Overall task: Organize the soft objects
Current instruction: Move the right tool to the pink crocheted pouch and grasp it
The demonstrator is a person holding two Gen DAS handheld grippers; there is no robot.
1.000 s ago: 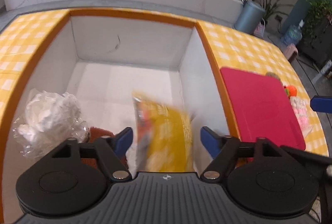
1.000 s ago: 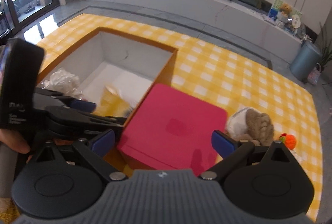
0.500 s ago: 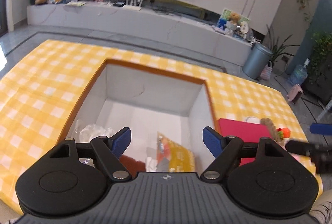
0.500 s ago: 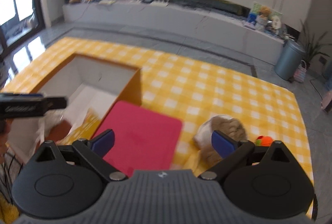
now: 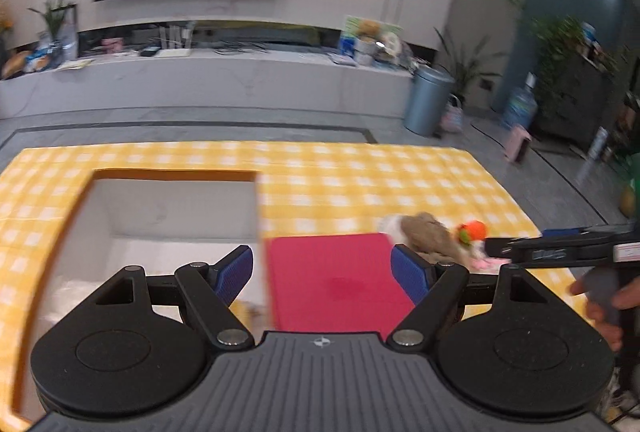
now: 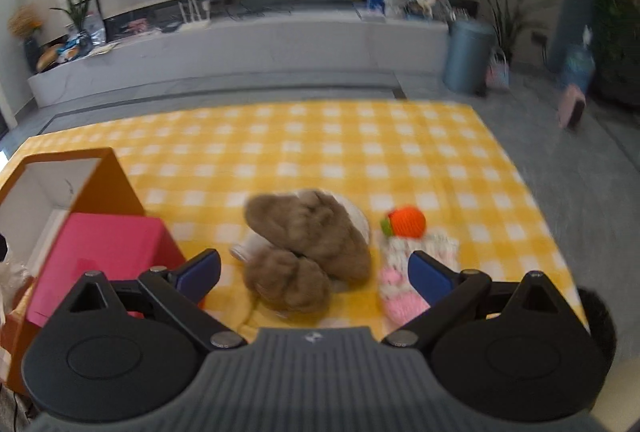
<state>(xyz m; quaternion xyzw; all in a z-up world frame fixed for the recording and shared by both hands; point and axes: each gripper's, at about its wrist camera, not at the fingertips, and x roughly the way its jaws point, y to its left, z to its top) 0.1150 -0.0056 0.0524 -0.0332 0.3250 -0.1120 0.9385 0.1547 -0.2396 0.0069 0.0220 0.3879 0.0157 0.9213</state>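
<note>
A pair of brown fluffy slippers [image 6: 306,246] lies on the yellow checked tablecloth [image 6: 320,147], with an orange knitted ball [image 6: 406,220] and a pink and white knitted piece [image 6: 404,272] to their right. My right gripper [image 6: 314,272] is open and empty, just in front of the slippers. My left gripper [image 5: 322,274] is open and empty, raised above the orange box's [image 5: 172,173] right wall and the red lid [image 5: 336,280]. The slippers [image 5: 428,232] and ball [image 5: 474,231] also show in the left wrist view, beside the right gripper's arm [image 5: 560,246].
The open box [image 6: 60,167] has white inner walls and holds a white crumpled bag [image 5: 68,292] and a yellow packet [image 5: 244,312], mostly hidden. The red lid [image 6: 100,256] lies against the box. The table's right edge is near the knitted piece.
The yellow packet left my left gripper and lies in the box. My left gripper rose and swung right. My right gripper moved right, from over the red lid to in front of the slippers.
</note>
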